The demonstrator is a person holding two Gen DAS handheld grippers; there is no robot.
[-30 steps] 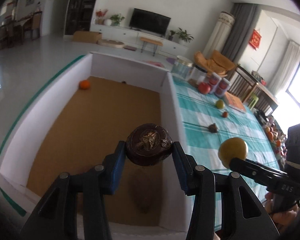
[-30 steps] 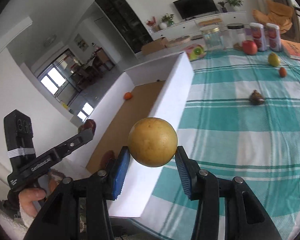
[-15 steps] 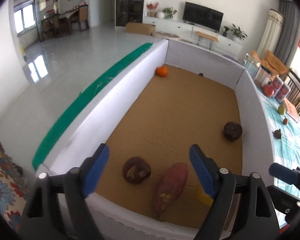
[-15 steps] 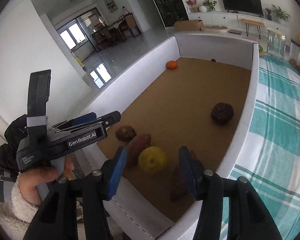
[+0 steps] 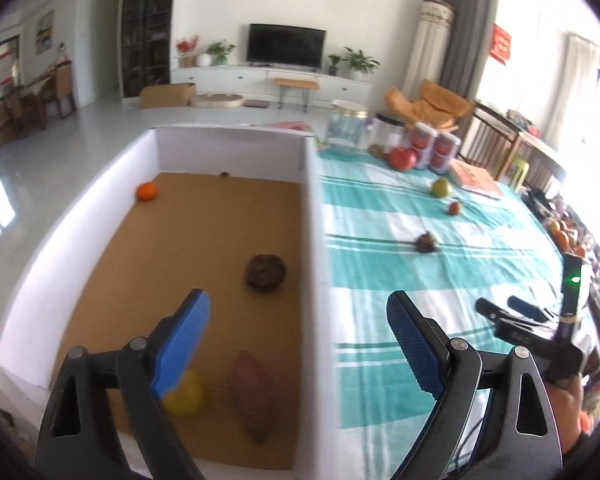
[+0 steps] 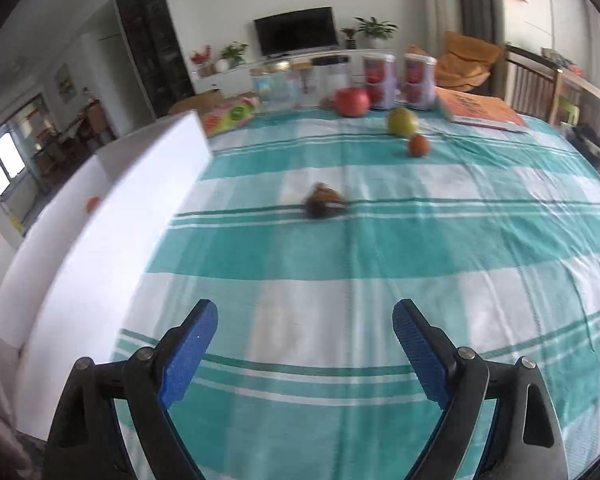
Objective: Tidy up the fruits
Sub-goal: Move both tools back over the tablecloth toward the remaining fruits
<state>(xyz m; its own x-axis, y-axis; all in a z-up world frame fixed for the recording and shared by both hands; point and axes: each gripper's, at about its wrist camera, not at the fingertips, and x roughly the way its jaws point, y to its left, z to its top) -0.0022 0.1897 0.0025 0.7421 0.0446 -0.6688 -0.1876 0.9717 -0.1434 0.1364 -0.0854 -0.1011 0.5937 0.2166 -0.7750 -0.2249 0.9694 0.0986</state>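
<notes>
On your far left sits the white box [image 5: 312, 216], its brown cardboard floor open to view. An orange [image 5: 146, 191] lies by the box's left wall toward the far end. Near the close end, a yellow fruit [image 5: 186, 394] sits partly behind your left gripper's left finger, blurred. Just right of it lies a sweet potato [image 5: 250, 394], long axis running from the near edge toward the far wall, tilted a little leftward at its far tip. Farther in, a dark round fruit [image 5: 266, 272] rests near the right wall.

Your left gripper [image 5: 298, 344] hangs above the box's right wall, jaws opening wide, nothing between them.

Right of the box, the teal checked tablecloth [image 6: 380, 248] carries a dark brown fruit [image 6: 324, 206], blurred, then a small reddish fruit [image 6: 418, 146], a green-yellow fruit [image 6: 402, 122] and a red apple [image 6: 352, 102] near the far jars [image 6: 418, 80].

Your right gripper [image 6: 304, 346] is over the cloth, jaws opening, empty, pointing toward the dark brown fruit.
</notes>
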